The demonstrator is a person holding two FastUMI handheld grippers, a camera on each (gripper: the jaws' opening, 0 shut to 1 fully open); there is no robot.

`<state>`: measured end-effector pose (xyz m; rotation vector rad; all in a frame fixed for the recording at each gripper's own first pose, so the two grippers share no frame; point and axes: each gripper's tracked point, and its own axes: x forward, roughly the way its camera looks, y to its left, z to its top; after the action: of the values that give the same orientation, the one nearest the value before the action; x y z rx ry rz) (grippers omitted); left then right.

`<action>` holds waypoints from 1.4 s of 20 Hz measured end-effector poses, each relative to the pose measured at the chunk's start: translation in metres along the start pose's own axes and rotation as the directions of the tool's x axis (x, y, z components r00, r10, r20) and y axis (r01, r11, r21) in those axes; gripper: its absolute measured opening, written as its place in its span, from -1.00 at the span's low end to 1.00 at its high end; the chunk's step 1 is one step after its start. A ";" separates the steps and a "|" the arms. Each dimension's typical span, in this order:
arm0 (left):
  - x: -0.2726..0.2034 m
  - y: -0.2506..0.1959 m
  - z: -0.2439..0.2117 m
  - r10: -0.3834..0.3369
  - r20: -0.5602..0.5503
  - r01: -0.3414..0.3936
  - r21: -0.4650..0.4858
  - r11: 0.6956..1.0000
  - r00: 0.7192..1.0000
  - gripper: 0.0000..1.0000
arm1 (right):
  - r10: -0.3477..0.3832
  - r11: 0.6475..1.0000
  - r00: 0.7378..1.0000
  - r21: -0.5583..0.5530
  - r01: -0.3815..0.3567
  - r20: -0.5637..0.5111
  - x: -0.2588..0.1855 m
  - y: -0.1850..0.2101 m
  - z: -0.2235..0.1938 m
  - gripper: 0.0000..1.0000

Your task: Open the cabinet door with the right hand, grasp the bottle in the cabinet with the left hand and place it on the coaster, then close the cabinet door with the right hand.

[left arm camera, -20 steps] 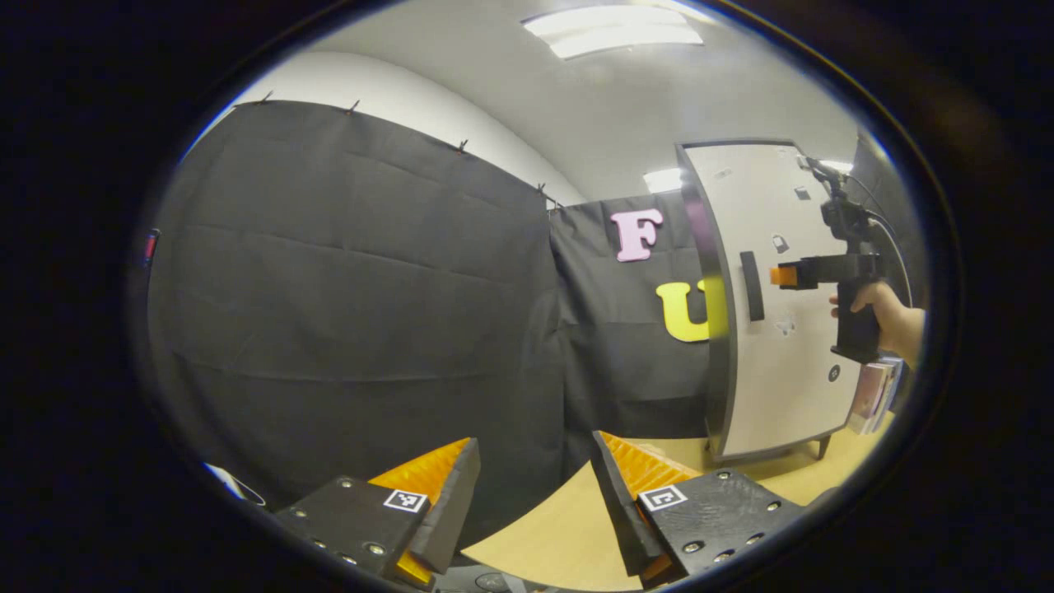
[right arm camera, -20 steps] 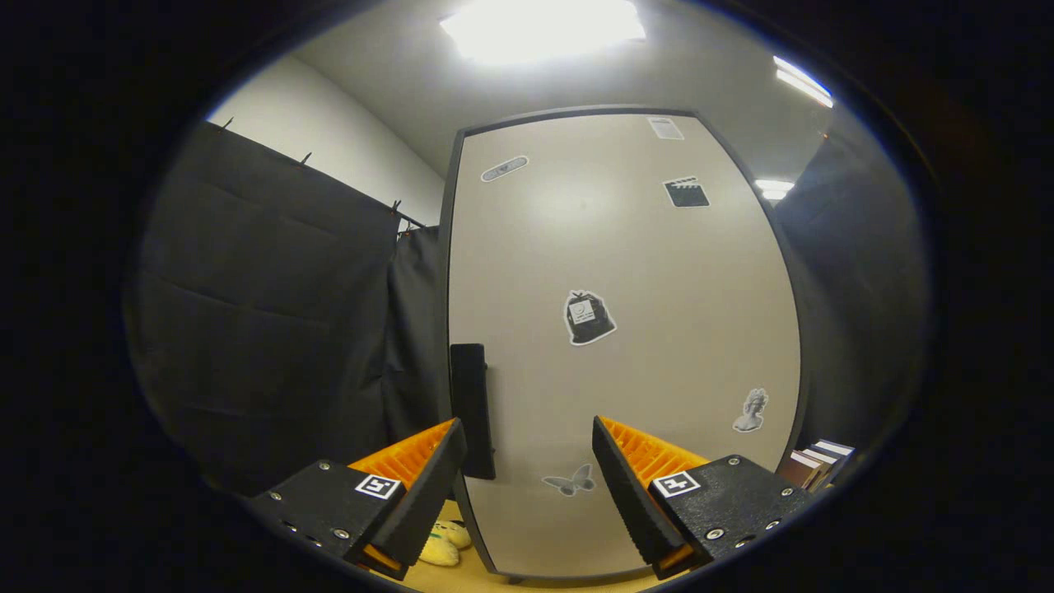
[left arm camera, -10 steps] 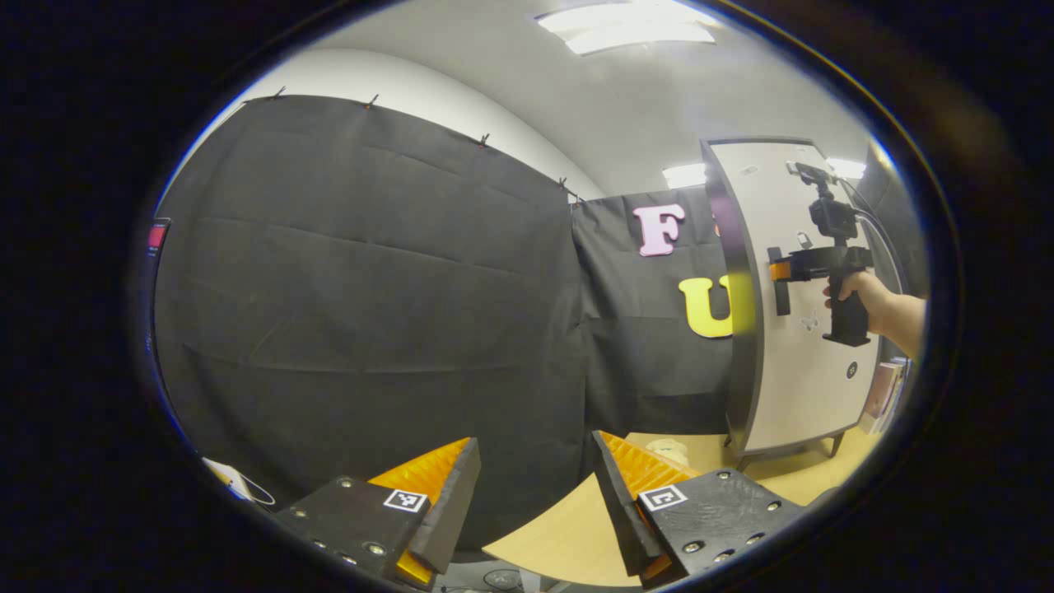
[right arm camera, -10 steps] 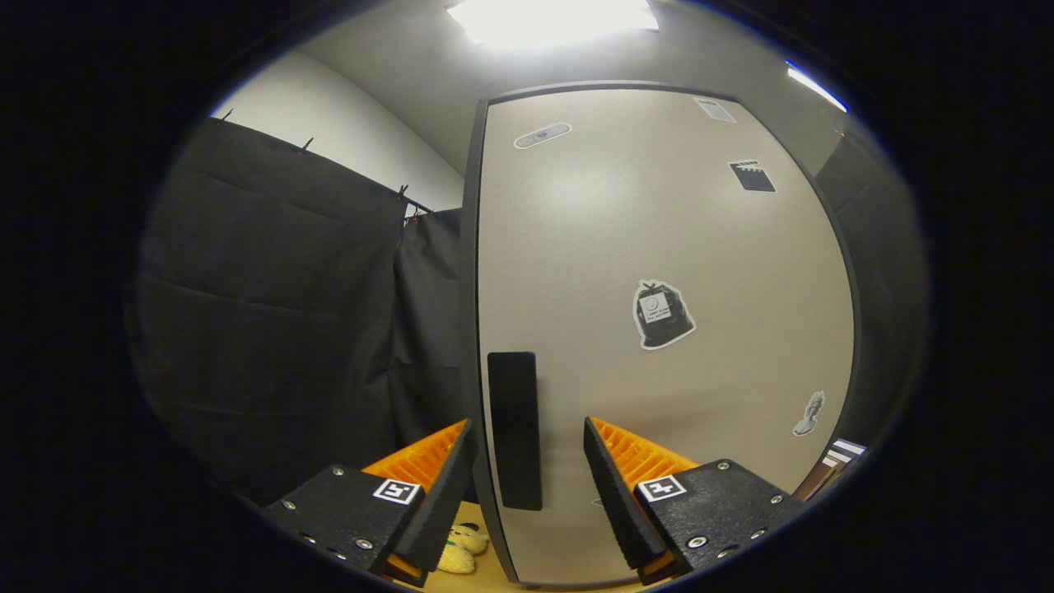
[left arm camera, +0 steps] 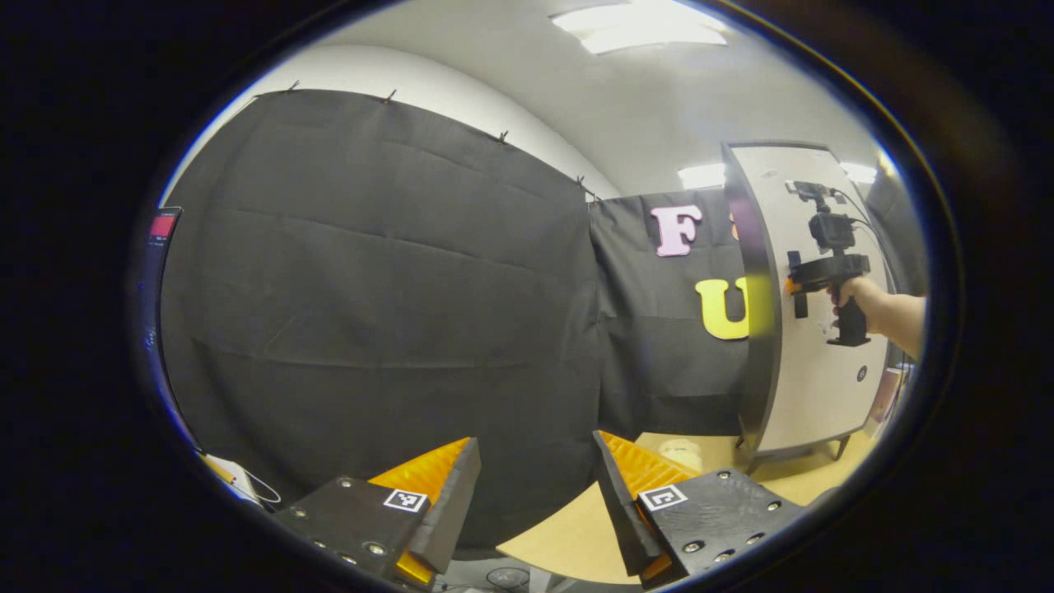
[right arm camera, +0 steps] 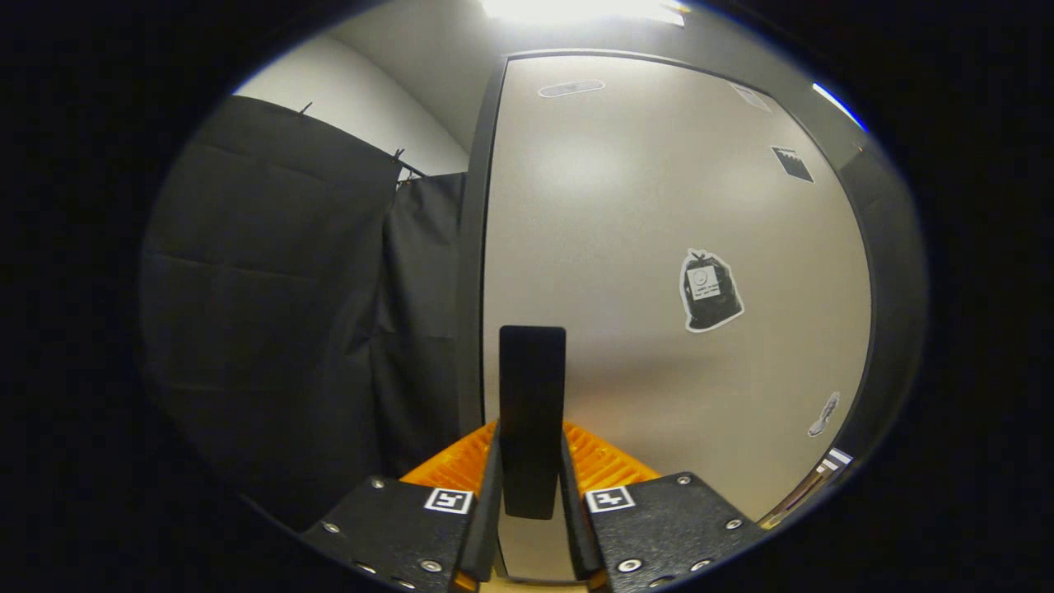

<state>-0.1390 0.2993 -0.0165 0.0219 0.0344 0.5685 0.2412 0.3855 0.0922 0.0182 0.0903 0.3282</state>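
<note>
Right tool (right arm camera: 531,494) raised level against the cabinet door (right arm camera: 659,247), both fingers clamped on the flat, matte black, upright bar handle (right arm camera: 532,412) near the door's left edge. Same tool seen in the left gripper view (left arm camera: 792,286), pistol-gripped by a hand (left arm camera: 856,290) with forearm extended horizontally. Door: smooth pale beige panel in a dark frame, dotted with small stickers (right arm camera: 708,290), apparently shut. Left tool (left arm camera: 535,502) held low and apart from the cabinet, fingers spread wide with nothing between, ridged inner pads (left arm camera: 650,469) facing each other above the light wooden tabletop (left arm camera: 568,535).
</note>
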 end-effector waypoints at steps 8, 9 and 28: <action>0.002 -0.026 0.004 -0.061 0.014 0.061 -0.011 0.998 0.998 0.66 | 0.067 0.998 0.997 0.010 -0.067 -0.039 -0.011 0.002 0.000 -0.63; 0.003 -0.032 0.006 -0.072 0.016 0.072 -0.010 0.997 0.997 0.55 | 0.079 0.997 0.996 0.010 -0.078 -0.039 -0.013 0.001 0.000 -0.63; -0.007 -0.159 0.030 -0.323 0.053 0.324 -0.010 0.946 0.945 0.55 | 0.243 0.970 0.968 0.009 -0.243 -0.057 -0.023 -0.015 0.000 -0.63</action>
<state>-0.0588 0.1614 0.0091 0.0121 -0.0171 0.2384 0.2242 0.3644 0.0932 0.0215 0.1459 0.5741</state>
